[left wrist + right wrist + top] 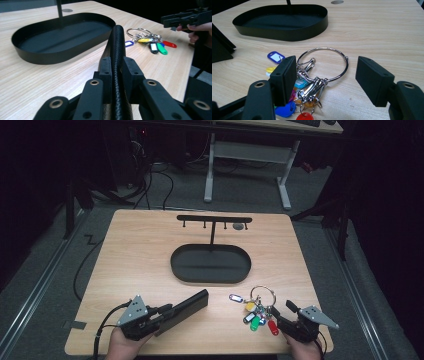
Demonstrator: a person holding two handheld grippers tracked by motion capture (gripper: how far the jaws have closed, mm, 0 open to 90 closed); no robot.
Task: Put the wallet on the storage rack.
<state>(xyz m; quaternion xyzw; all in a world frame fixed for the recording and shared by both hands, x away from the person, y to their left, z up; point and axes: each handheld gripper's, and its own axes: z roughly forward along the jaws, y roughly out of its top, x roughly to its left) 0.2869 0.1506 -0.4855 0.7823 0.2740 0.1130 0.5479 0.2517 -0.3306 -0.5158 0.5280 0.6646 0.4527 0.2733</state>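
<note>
We see the left gripper (167, 312) closed on a flat black case (184, 311) with a textured, leather-like edge; in the left gripper view its pads (106, 67) press the case (117, 50) from both sides, and the case lies long and low on the table (135, 250), pointing up toward the tray. The right gripper (281, 314) stands wide open, holding nothing. In the right gripper view its two pads (285, 75) flank a bunch of keys (312, 87) on a large metal ring (329, 62), with the ring lying flat between them (whether the left pad brushes the coloured tags we cannot tell). From the high view the key bunch (257, 310) lies near the table's front right, just ahead of the right gripper, its tags blue, yellow, green and red.

Beyond both sits a black oval tray (210, 277) in the middle of the light wooden table, with a thin post rising from it to a horizontal hook bar (214, 218). A small grey round cap (239, 226) sits flush in the tabletop behind it. A hand (122, 345) grips each tool at the near edge. The room is dim, with grey carpet (50, 270), loose cables, and the white legs of another desk (247, 165) farther back.
</note>
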